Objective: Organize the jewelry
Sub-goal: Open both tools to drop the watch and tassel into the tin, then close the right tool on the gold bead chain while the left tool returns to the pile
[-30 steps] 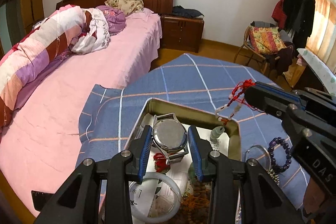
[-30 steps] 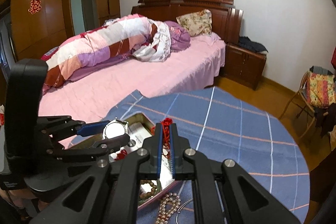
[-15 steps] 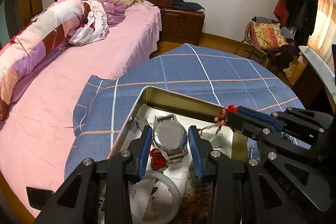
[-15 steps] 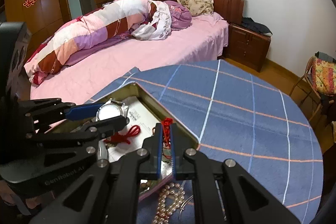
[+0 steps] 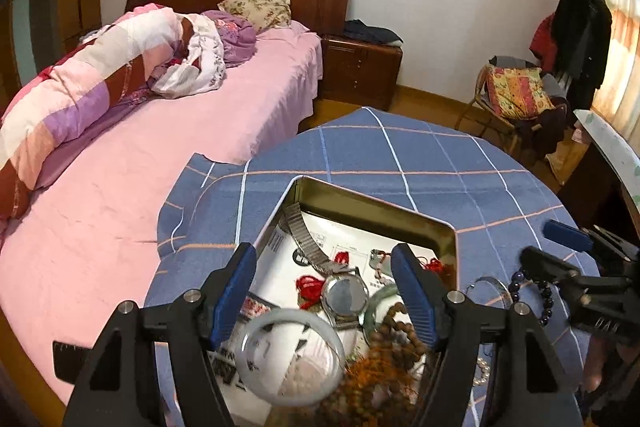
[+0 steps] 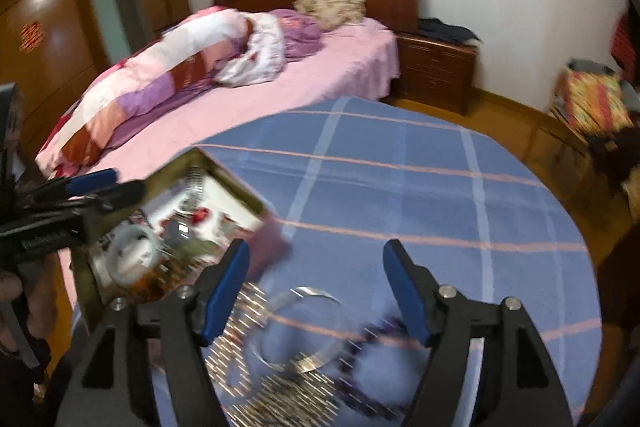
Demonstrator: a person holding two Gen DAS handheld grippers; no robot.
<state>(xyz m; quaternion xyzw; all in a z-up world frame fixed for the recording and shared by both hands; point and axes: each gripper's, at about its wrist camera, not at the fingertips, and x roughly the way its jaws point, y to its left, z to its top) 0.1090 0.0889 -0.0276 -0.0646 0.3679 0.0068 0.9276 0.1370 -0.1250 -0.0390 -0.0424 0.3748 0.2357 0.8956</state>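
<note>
On the round table under a blue checked cloth (image 5: 420, 163) sits an open metal tin (image 5: 376, 205), lined with printed paper. At its left, nearest the lens, lies a pale translucent bangle (image 5: 290, 357). Just right of it a wristwatch (image 5: 346, 297) rests face up, its metal strap running up toward the tin's far corner, with a red cord (image 5: 310, 283) beside it. Further right a tangle of brown wooden beads (image 5: 394, 333) overlaps a green bangle (image 5: 378, 303). The left gripper (image 5: 324, 291) hangs above the watch with its jaws spreading apart, blue pads clear of the watch, gripping nothing. Outside the tin, to the right on the cloth, lie a thin silver bangle (image 6: 298, 327) and a dark purple bead bracelet (image 5: 534, 297), with pale pearl strands (image 6: 236, 331) blurred in the right wrist view. The right gripper (image 6: 316, 291) hovers over these pieces, its jaws also widening and empty, the silver bangle showing between them below.
</note>
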